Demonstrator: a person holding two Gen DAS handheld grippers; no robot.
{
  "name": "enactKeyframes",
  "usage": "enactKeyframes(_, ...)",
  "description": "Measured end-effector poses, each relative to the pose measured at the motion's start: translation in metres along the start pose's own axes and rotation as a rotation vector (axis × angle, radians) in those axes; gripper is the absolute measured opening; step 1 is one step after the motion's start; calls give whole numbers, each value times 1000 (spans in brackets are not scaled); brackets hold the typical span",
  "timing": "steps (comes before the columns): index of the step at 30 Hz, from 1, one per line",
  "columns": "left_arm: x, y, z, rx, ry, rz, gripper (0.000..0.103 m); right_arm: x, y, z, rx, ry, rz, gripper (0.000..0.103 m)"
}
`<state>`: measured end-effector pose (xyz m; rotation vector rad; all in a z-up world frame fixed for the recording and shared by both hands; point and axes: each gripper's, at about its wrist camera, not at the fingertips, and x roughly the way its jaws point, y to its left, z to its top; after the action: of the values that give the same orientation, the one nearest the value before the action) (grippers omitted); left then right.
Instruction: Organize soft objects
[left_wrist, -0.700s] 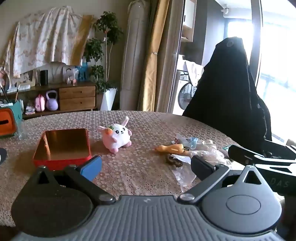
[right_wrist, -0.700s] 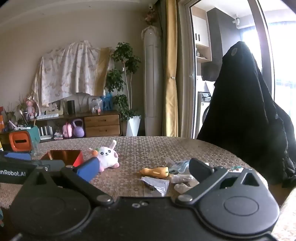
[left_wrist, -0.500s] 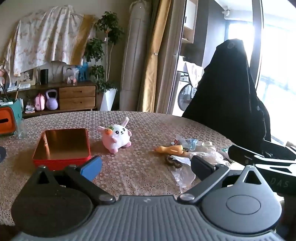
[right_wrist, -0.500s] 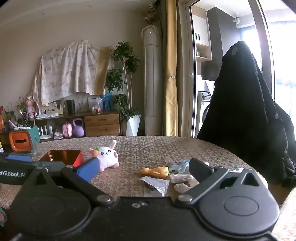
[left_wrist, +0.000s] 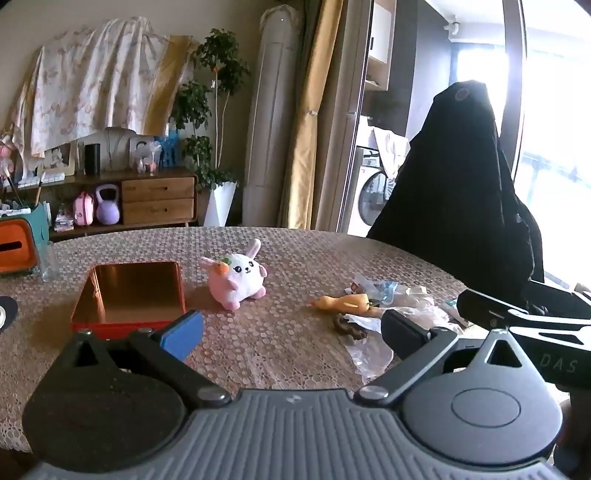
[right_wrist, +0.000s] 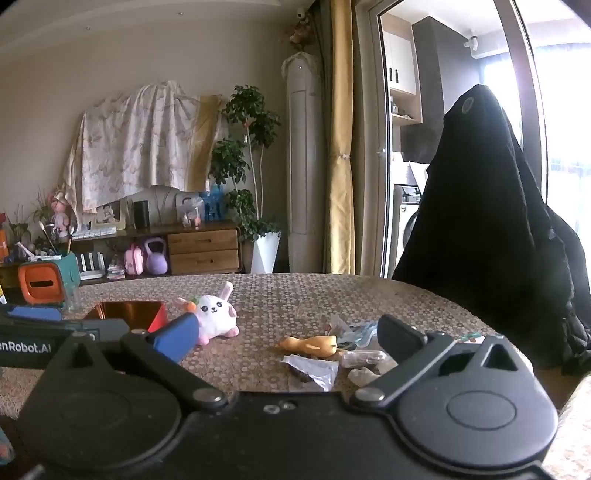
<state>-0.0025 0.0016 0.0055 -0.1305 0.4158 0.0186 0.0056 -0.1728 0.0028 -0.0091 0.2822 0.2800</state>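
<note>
We hold our left claw (left_wrist: 291, 328) wide above the near edge of the surface (left_wrist: 288, 254), nothing between its fingers; our right claw (right_wrist: 286, 338) is equally wide and empty, hovering over the same lace-covered surface. The pink-and-white plush bunny (left_wrist: 236, 275) lies near the middle, just beside the open red tin (left_wrist: 129, 295), apart from it by a narrow gap; the tin holds nothing that we can see. The yellow rubber duck (left_wrist: 345, 303) lies on its side to the right of the bunny, touching a heap of crumpled plastic wrappers (left_wrist: 402, 314); a dark ring-shaped piece (left_wrist: 347, 326) sits just in front of the duck.
</note>
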Motion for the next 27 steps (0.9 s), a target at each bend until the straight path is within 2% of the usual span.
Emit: enactKeyframes(27,-3,-2,0,18,-12,19,103,-3,3,1,1,-9,1,103)
